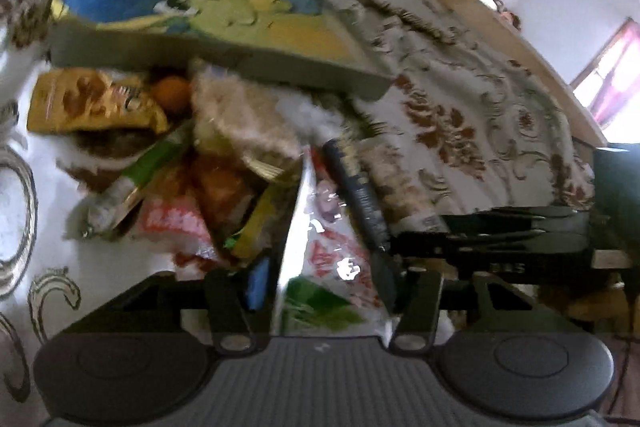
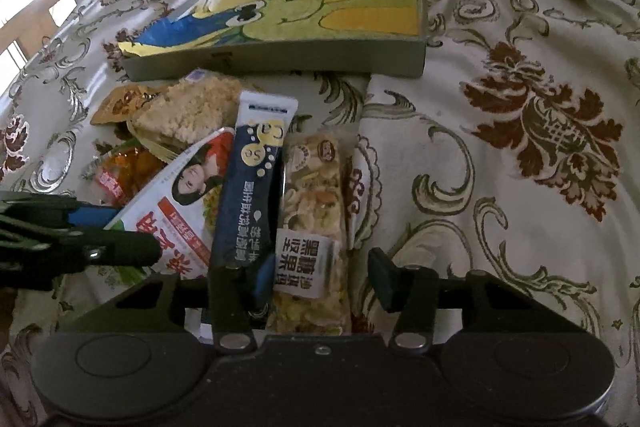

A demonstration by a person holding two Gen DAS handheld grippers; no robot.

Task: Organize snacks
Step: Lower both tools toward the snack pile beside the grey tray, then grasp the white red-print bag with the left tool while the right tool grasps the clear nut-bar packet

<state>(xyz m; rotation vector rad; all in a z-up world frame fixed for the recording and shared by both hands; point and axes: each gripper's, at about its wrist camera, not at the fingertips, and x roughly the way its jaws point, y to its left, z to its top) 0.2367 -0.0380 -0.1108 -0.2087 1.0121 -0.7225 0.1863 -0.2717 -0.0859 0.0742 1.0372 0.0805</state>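
Observation:
A pile of snacks lies on a patterned cloth in front of a shallow grey box (image 2: pixel 280 57) with a cartoon picture inside, which also shows in the left wrist view (image 1: pixel 216 55). My left gripper (image 1: pixel 324 291) has its jaws apart around the edge of a white and red snack bag (image 1: pixel 332 255), seen from the right wrist view (image 2: pixel 176 203). My right gripper (image 2: pixel 316 283) is open over a nut brittle bar (image 2: pixel 312 227), with a dark blue stick packet (image 2: pixel 252 179) by its left finger. The left gripper's fingers (image 2: pixel 120 251) reach in from the left.
Other snacks in the pile: a puffed rice cake (image 2: pixel 188 111), a yellow-brown packet (image 1: pixel 92 103), an orange item (image 1: pixel 172 93), a green-striped wrapper (image 1: pixel 148 163). A wooden bed edge (image 1: pixel 480 11) runs behind the cloth. Bare cloth (image 2: pixel 500 167) lies to the right.

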